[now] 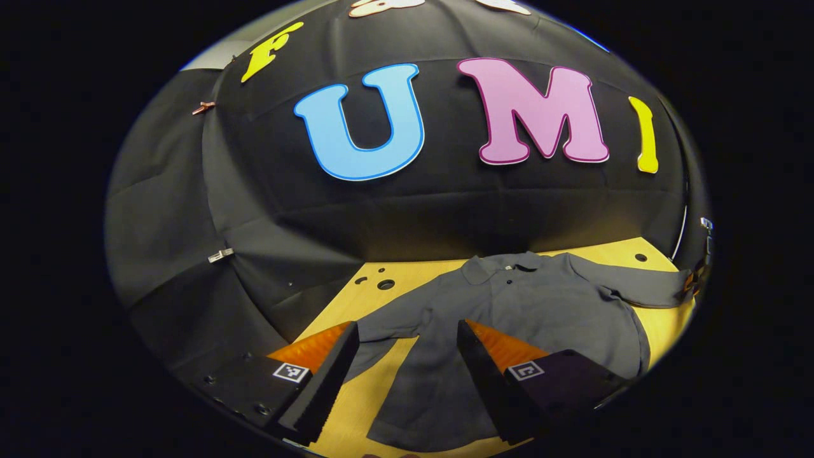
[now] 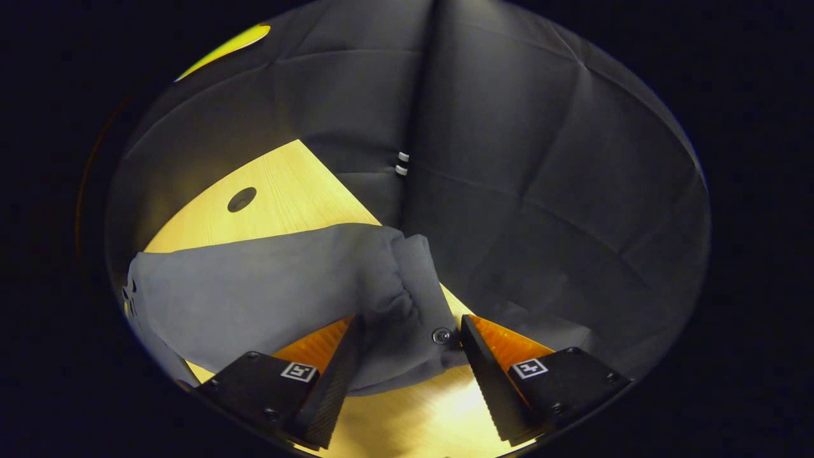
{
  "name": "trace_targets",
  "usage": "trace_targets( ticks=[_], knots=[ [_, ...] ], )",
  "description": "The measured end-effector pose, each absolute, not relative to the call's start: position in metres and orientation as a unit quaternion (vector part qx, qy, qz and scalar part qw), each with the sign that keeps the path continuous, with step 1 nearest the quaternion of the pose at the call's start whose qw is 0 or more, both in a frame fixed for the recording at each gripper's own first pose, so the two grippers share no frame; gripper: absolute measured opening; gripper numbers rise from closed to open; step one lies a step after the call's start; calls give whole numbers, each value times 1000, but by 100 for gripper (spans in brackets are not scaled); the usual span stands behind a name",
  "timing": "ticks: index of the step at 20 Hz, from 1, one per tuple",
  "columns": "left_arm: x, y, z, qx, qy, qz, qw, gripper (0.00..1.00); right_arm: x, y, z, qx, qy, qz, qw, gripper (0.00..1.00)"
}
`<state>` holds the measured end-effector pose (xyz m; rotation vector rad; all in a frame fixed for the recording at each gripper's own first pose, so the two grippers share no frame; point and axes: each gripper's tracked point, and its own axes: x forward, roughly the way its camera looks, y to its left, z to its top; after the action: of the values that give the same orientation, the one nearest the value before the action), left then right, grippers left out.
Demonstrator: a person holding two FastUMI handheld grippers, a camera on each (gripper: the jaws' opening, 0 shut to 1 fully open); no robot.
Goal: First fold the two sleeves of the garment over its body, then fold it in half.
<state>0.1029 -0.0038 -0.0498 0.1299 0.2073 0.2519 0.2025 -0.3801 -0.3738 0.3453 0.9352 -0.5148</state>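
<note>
While the shirt (image 1: 509, 312) is lying flat on the yellow wooden surface (image 1: 356, 407) with both sleeves spread out, no folding looks done yet, so I'd say we're at the first sleeve fold. The left tongs (image 1: 407, 356) hang wide open over the near sleeve and lower body, gripping nothing. The right tongs (image 2: 412, 362) are wide open too, with the other sleeve's cuff (image 2: 413, 305) and its little button (image 2: 441, 335) sitting between the fingers, not pinched. Next move is probably closing on that cuff, then lifting and carrying it across the chest. Farther back the surface has a few round holes (image 2: 241, 199), and behind it black cloth walls (image 2: 540, 159) close in the booth.
</note>
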Motion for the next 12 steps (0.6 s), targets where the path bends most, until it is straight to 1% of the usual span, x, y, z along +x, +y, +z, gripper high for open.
trace_targets(
  ticks=[1,3,4,5,7,8,9,11,12],
  knots=[
    [104,-5,-51,63,103,124,985,98,204,-381,-374,164,439,-246,849,86],
    [103,-8,-54,58,106,123,985,98,209,-377,-376,162,441,-234,851,81],
    [101,-9,-54,56,108,124,985,98,207,-371,-376,158,442,-226,853,74],
    [101,-9,-56,53,110,125,985,98,210,-367,-376,151,444,-216,856,63],
    [100,-10,-58,51,113,124,984,98,212,-361,-375,134,446,-199,863,36],
    [99,-10,-57,51,115,123,984,98,212,-355,-374,123,445,-194,866,32],
    [99,-11,-57,52,116,121,984,98,213,-350,-375,121,442,-190,868,16],
    [99,-10,-54,61,115,119,984,98,213,-349,-375,126,442,-198,866,7],
    [100,-11,-52,65,112,116,985,98,213,-349,-372,130,442,-200,865,6]
  ],
)
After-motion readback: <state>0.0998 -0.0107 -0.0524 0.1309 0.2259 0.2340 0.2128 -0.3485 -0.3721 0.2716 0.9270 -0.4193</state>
